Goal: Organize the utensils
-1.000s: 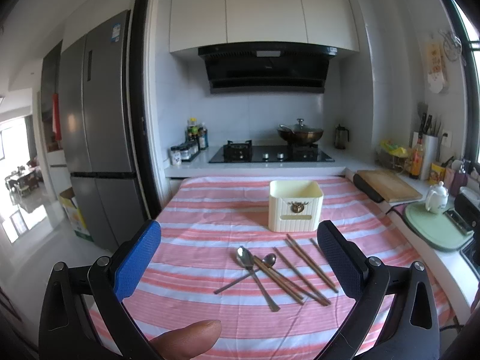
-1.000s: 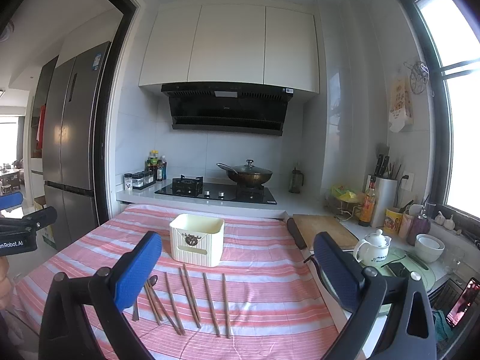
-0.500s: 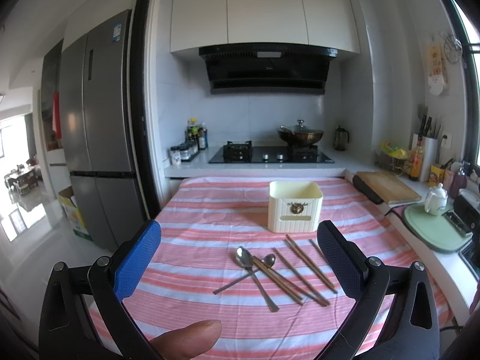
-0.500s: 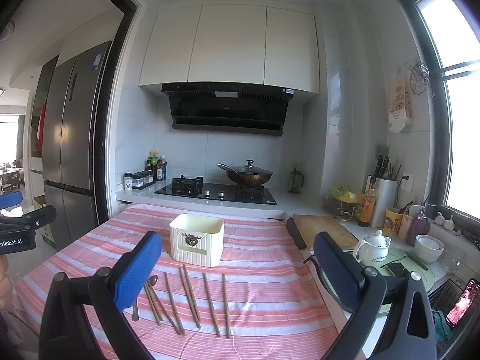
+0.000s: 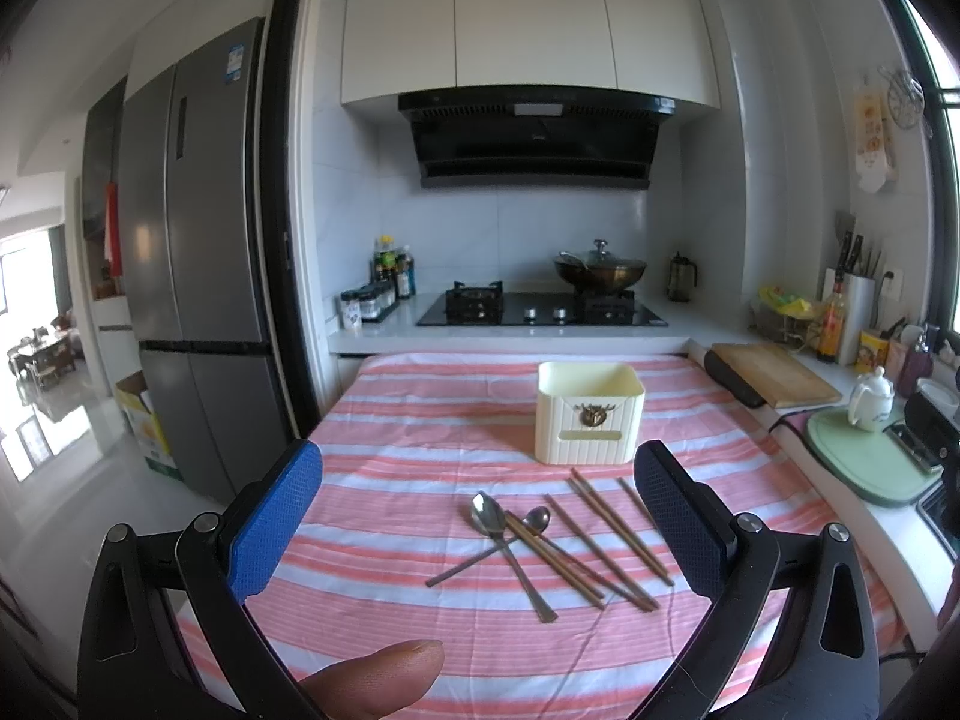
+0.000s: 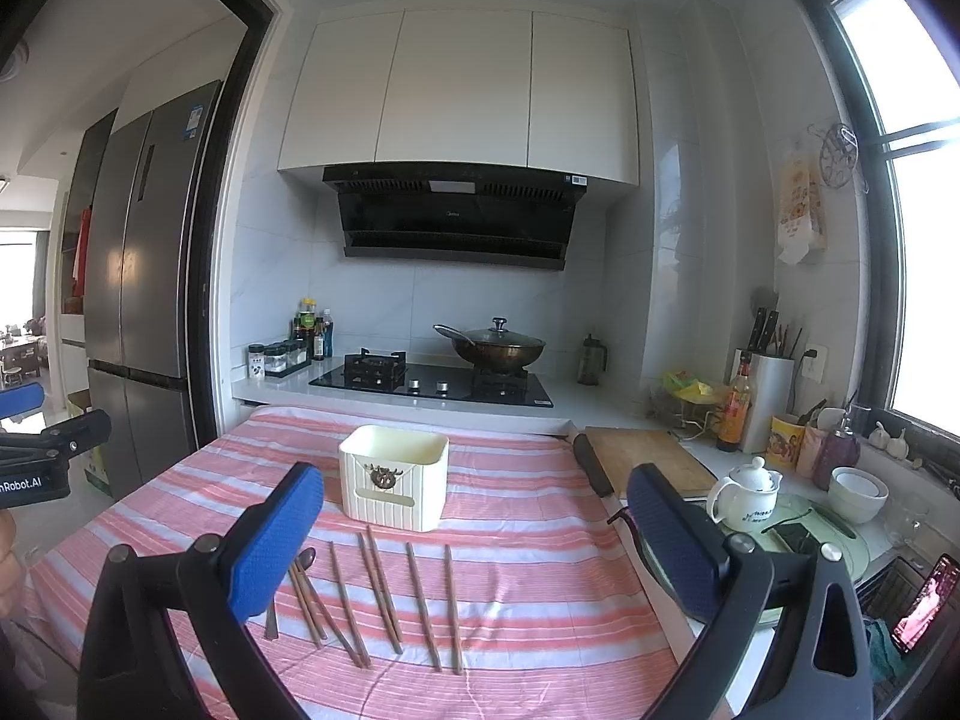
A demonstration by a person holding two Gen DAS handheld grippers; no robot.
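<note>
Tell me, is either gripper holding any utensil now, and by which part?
Nothing is held: the left gripper and right gripper are both open and empty.

Kitchen surroundings. Far ahead of the gripper: gas hob [image 5: 543,309] carrying a lidded wok [image 5: 600,268] on its right burner, black range hood [image 5: 534,138] above it and white wall cabinets [image 5: 528,18] over that. Ahead and to the left: condiment bottles [image 5: 393,270] and spice jars [image 5: 366,303] beside the hob, then a steel refrigerator [image 5: 192,264]. To the right: wooden cutting board [image 6: 645,456], white teapot [image 6: 744,495] on a green mat [image 5: 864,462], knife block [image 6: 768,396], sauce bottle [image 6: 737,402], white bowls [image 6: 858,492] near the window [image 6: 918,180].
</note>
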